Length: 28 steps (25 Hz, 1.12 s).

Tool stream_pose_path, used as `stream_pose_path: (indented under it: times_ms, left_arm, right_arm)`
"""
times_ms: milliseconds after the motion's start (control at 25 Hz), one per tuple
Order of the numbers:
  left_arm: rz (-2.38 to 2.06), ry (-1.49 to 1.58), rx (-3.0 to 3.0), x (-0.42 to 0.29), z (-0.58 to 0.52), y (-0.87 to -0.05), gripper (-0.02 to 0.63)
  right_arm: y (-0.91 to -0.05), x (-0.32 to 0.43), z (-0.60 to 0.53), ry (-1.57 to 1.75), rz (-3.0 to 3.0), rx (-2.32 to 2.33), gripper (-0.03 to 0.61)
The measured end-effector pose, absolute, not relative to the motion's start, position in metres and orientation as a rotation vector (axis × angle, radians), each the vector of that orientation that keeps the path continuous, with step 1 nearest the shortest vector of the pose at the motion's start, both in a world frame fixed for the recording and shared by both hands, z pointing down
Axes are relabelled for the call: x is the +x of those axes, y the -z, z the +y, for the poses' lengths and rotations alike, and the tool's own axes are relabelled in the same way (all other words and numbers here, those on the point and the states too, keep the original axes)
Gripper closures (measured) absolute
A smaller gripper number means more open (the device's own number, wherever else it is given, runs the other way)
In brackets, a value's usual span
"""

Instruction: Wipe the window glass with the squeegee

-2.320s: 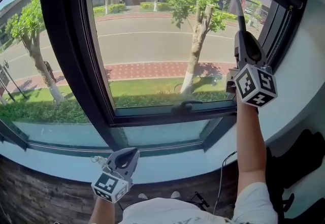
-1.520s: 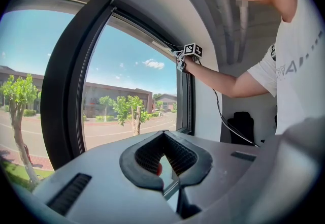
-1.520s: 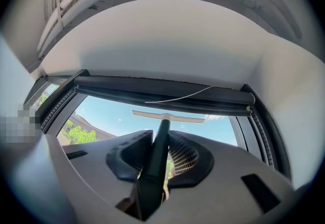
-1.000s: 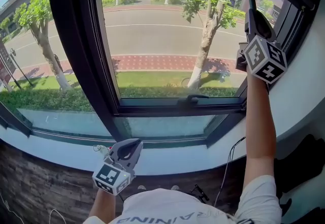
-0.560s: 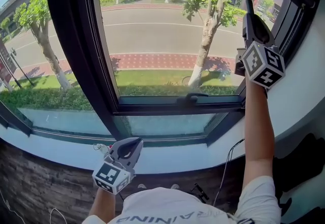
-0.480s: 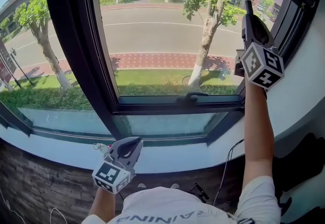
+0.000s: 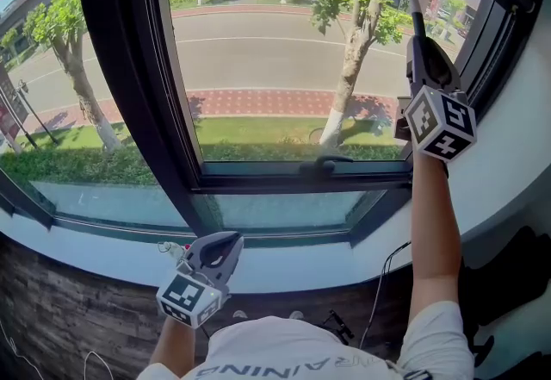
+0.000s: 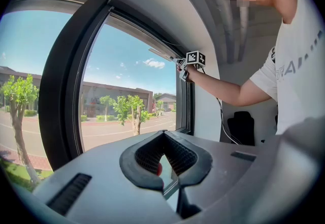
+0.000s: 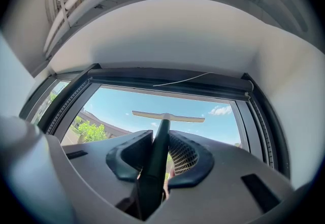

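Found the right claw point(image 7: 419, 46) raised at the upper right of the head view, clenched on the squeegee point(image 9: 162, 129). Confirmed in the right gripper view: both black pads, mesh-textured on their inner faces, pressed against the sides of the straight dark handle, which runs up between them to a thin, pale crossbar blade. Placed the blade near the top of the window glass point(image 7: 284, 68), at the pane's upper right in the head view, lying roughly level with a slight tilt. Could not establish from any view whether the blade touches the pane. Noted a bare forearm point(image 7: 430, 232) extended upward behind that claw, and a white marker cube point(image 7: 439, 121) with black square patterns mounted on its rear. Found the left claw point(image 7: 222, 245) low at the lower centre-left of the head view, in front of the smooth pale sill point(image 7: 301, 270) and well apart from the squeegee. Read its state in the left gripper view: pads drawn together at the tips, nothing gripped between them, smooth matte grey shell on either side. Recorded a broad, dark window frame point(image 7: 120, 68) around the clear pane, and a dark latch point(image 7: 323, 167) on the lower rail.
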<state>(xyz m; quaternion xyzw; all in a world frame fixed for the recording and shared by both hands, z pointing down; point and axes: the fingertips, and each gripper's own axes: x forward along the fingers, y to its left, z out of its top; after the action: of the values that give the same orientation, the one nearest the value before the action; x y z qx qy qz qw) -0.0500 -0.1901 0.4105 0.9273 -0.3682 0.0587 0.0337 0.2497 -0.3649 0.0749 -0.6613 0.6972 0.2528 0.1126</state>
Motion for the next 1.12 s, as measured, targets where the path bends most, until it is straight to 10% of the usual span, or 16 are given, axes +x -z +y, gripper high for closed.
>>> stream_pose_path:
  times_ms: [1120]
  left_arm:
    - [-1.111,-0.197,2.854,-0.042,-0.188,-0.416,0.597]
  right_arm:
    - [-0.155,0.252,-0.356,-0.628,2.118,-1.981,0.479]
